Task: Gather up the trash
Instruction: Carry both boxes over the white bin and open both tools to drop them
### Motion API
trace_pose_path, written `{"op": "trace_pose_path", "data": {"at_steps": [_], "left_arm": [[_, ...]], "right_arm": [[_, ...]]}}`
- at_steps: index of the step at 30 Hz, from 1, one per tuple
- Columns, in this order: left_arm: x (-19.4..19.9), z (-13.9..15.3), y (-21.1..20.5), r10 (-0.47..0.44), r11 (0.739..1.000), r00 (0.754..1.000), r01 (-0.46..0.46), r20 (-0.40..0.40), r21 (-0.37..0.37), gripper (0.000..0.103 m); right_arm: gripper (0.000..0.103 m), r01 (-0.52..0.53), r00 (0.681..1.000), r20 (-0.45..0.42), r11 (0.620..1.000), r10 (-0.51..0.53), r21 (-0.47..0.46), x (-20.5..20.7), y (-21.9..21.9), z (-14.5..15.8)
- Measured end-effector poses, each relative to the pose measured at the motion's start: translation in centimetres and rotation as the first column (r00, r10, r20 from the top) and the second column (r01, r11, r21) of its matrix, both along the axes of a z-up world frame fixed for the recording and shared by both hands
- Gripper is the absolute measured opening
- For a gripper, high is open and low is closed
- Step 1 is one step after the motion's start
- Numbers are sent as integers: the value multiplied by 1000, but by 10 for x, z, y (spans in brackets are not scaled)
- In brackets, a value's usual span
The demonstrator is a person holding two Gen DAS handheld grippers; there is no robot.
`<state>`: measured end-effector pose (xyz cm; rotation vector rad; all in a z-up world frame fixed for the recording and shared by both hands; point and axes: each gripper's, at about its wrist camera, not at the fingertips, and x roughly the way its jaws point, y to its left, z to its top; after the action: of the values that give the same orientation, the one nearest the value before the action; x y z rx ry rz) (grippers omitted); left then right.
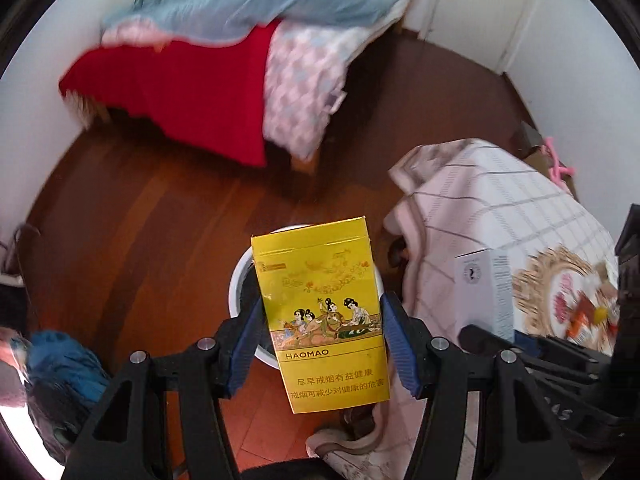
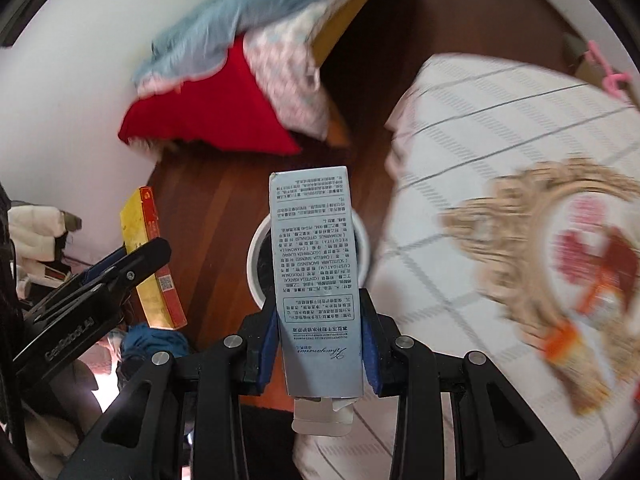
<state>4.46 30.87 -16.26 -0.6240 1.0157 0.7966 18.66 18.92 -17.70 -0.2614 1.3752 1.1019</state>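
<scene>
In the left wrist view, my left gripper (image 1: 320, 312) is shut on a yellow "HAOMAO" cigarette pack (image 1: 324, 320), upright between the blue pads. Behind and below it a white round bin (image 1: 239, 280) with a dark liner stands on the wooden floor. In the right wrist view, my right gripper (image 2: 319, 308) is shut on a tall grey-blue printed carton (image 2: 316, 280), whose open flap hangs at its near end. The same bin (image 2: 256, 264) shows behind the carton. The left gripper (image 2: 132, 258) with the yellow pack (image 2: 154, 264) appears on the left there. The carton (image 1: 484, 292) also shows at the right of the left wrist view.
A bed with a red blanket (image 1: 180, 92) and a blue quilt (image 1: 260, 0) stands by the white wall. A white checked cover (image 2: 500, 128) with a gold and red pattern fills the right side, close to the bin. A blue cloth (image 1: 60, 364) lies on the floor at lower left.
</scene>
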Motion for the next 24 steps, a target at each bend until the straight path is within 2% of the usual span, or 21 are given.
{"op": "trace_pose_path", "data": {"at_steps": [3, 7, 8, 10, 12, 14, 15, 18, 19, 24], "left_arm": [[-3, -30, 31, 33, 996, 999, -32, 8, -81, 56], [-6, -64, 64, 89, 982, 996, -90, -10, -168, 59], [-9, -72, 70, 106, 978, 994, -108, -23, -179, 64], [-17, -83, 82, 145, 970, 989, -150, -40, -189, 95], [-25, -87, 87, 174, 968, 983, -183, -64, -174, 99], [-35, -90, 90, 203, 963, 976, -213, -73, -167, 99], [-40, -91, 90, 217, 961, 973, -226, -75, -160, 100], [-51, -90, 86, 241, 957, 966, -252, -91, -141, 100], [-55, -89, 83, 248, 957, 964, -259, -97, -132, 100], [-64, -81, 64, 257, 963, 954, -267, -155, -46, 100]], "right_arm": [[37, -37, 999, -28, 997, 35, -63, -11, 49, -39], [37, -57, 998, -33, 990, 53, -132, -13, 93, -76], [37, -66, 997, -35, 987, 62, -146, -8, 102, -86], [37, -74, 997, -32, 984, 69, -165, -7, 116, -99], [41, -91, 996, -23, 978, 88, -186, -4, 129, -112], [68, -110, 994, -26, 965, 107, -236, -1, 141, -125], [72, -117, 993, -22, 959, 115, -259, -3, 146, -131], [99, -131, 990, 4, 947, 138, -295, -5, 153, -138], [103, -135, 989, 15, 944, 146, -301, -9, 154, -138], [103, -128, 984, 77, 933, 163, -336, -21, 147, -132]]}}
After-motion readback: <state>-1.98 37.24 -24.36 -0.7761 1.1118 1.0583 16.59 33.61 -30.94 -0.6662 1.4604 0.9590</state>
